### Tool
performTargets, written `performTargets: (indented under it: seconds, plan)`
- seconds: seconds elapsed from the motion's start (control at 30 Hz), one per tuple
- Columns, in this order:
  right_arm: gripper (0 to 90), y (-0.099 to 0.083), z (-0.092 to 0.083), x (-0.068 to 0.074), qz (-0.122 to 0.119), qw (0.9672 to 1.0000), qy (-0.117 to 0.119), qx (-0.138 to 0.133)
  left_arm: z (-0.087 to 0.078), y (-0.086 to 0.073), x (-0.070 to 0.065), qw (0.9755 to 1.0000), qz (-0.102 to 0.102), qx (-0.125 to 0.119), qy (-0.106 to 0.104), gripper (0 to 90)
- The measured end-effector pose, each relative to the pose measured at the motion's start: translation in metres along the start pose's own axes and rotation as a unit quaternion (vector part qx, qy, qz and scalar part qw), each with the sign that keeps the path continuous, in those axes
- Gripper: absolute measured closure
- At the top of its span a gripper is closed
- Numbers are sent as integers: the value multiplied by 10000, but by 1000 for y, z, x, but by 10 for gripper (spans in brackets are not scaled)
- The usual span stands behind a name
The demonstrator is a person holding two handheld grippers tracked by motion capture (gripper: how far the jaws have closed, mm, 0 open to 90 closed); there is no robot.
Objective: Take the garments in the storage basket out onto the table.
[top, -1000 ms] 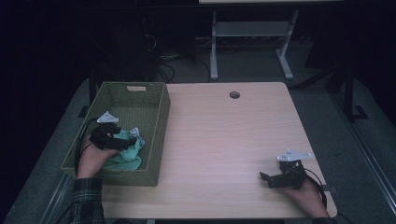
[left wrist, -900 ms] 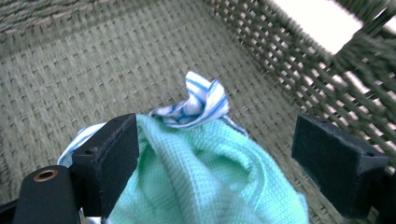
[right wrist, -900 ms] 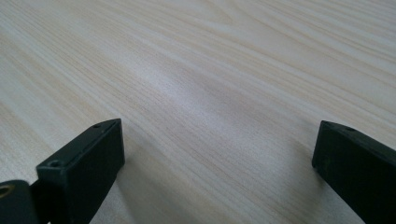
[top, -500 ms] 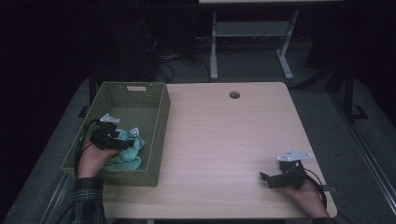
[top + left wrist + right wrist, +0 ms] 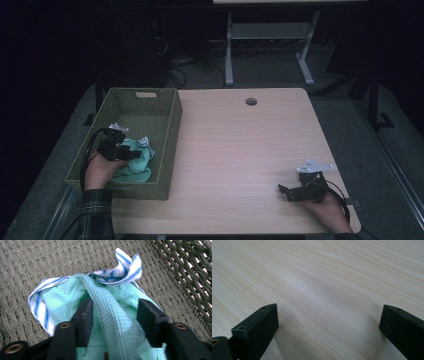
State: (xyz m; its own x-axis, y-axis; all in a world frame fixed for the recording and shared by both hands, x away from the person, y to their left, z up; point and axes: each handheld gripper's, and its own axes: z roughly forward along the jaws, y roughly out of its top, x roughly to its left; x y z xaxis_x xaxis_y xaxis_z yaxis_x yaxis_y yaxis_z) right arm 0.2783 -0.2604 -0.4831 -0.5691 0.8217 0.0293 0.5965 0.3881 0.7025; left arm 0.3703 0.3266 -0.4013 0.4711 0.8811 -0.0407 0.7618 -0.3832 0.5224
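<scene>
My left gripper (image 5: 113, 322) is down inside the green woven rectangular basket (image 5: 165, 145), and its jaws have just been closing, with a raised fold of the mint-green waffle-weave cloth (image 5: 112, 312) between them. One jaw touches the fold on its side; on the other side I see a sliver of gap, so I cannot say the cloth is truly pinched. Under the green cloth lies a white cloth with blue stripes (image 5: 125, 267), one corner curled upward, both on the basket floor near its front right corner. The basket's woven wall rises close beside me there; toward the far end the floor lies bare. My right gripper (image 5: 295, 192) rests on the pale wooden table (image 5: 240, 150) near its front right corner, jaws wide apart with bare wood between them and open tabletop stretching toward the basket.
</scene>
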Motion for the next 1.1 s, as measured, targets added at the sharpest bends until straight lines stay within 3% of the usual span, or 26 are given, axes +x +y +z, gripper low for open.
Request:
performTargets:
  seconds: [0.13,0.23,0.33,0.8,1.1]
  plan:
    - [19,0,0,0,-1,10000,1,-1,1,1,0,10000,34,76,51,608]
    - [19,0,0,0,-1,10000,2,0,2,1,-1,9999,52,144,51,756]
    - [19,0,0,0,-1,10000,2,-1,2,2,-2,9998,56,142,88,806]
    - [19,0,0,0,-5,10000,2,-3,-17,8,-3,9984,54,-532,-183,834]
    - [19,0,0,0,1,10000,-3,-1,-32,15,-7,9946,112,-963,-376,836]
